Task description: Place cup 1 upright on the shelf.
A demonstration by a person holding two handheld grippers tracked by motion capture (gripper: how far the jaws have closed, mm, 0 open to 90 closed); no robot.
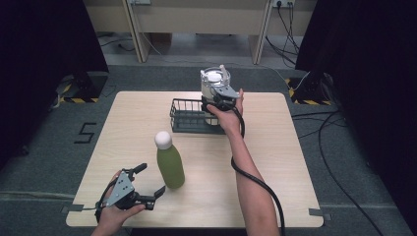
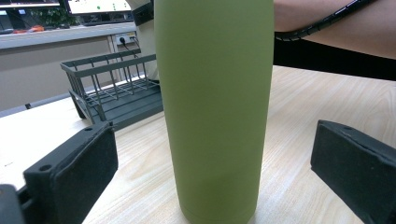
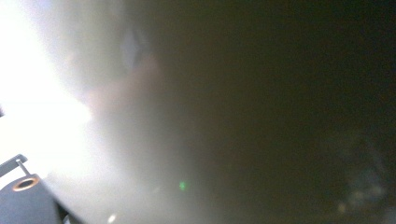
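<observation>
We've got a green bottle (image 1: 170, 167) with a white cap (image 1: 163, 139) standing upright on the wooden table (image 1: 275, 162), a little left of the middle and toward the near edge. Our left gripper (image 1: 150, 181) sits just to its left at the near corner, lying low, jaws spread wide and aimed at the bottle's lower body. From the left gripper view the green bottle (image 2: 215, 107) rises right between our two black pads (image 2: 74, 172), one on each side, with bare table showing between each pad and the bottle, so we are not touching it.

Farther back, a dark wire basket (image 1: 189, 115) sits on the far half of the table, past the bottle. In the left gripper view that basket (image 2: 112, 91) shows behind the bottle on its left side, and our right forearm (image 2: 345, 25) with its black cable crosses the top right.

At the basket's right end, our right hand (image 1: 227, 114) brings the right gripper (image 1: 220, 98) up against a clear jar (image 1: 215, 82) with a white lid, which stands at or in that end of the basket; we can't tell which. The right gripper view is a bright blur, pressed very close to something pale, and we cannot tell whether those jaws are open or closed on the jar.
</observation>
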